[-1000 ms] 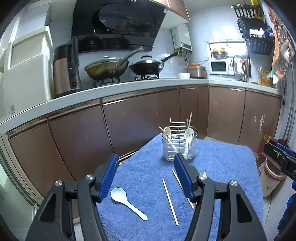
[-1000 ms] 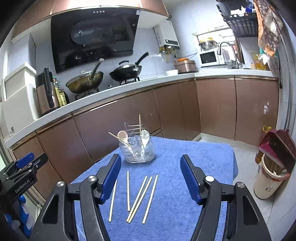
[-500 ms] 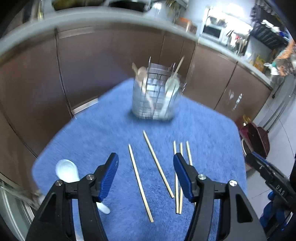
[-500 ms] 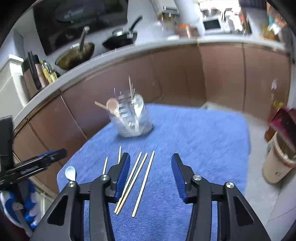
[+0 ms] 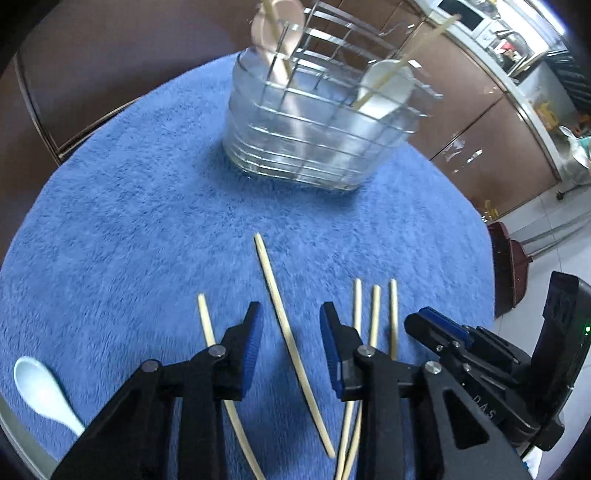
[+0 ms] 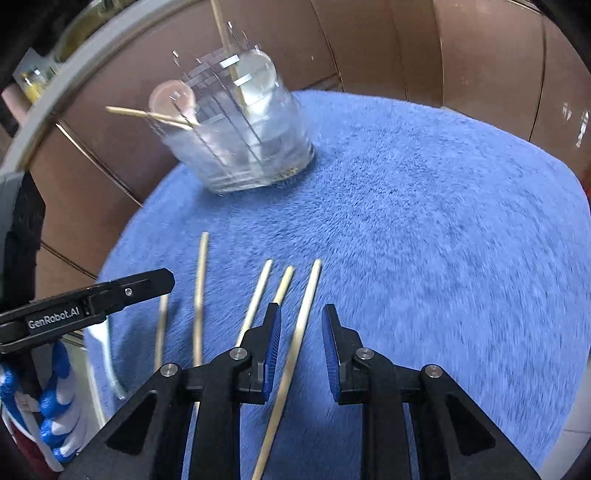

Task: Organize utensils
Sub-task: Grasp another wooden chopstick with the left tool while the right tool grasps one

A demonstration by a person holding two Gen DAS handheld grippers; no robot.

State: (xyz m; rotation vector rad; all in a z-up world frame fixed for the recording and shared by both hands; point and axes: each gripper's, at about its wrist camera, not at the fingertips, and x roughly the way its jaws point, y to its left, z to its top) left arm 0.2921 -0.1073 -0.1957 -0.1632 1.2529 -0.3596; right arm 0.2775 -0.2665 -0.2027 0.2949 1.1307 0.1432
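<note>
Blue towel (image 5: 129, 206) | both grippers, left (image 5: 290, 345) and right (image 6: 301, 349), closing, each straddling a chopstick (image 5: 291, 332), ungripped | thin, stiff, light, rolls; pinch mid-length

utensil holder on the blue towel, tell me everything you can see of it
The utensil holder is a clear, ribbed, tub-shaped container with a metal wire grid inside that rises above its rim. It stands upright on the blue towel, apart from the loose chopsticks. Inside stand a pinkish spoon, a white spoon and two chopsticks leaning outward. No gripper touches it.
</note>
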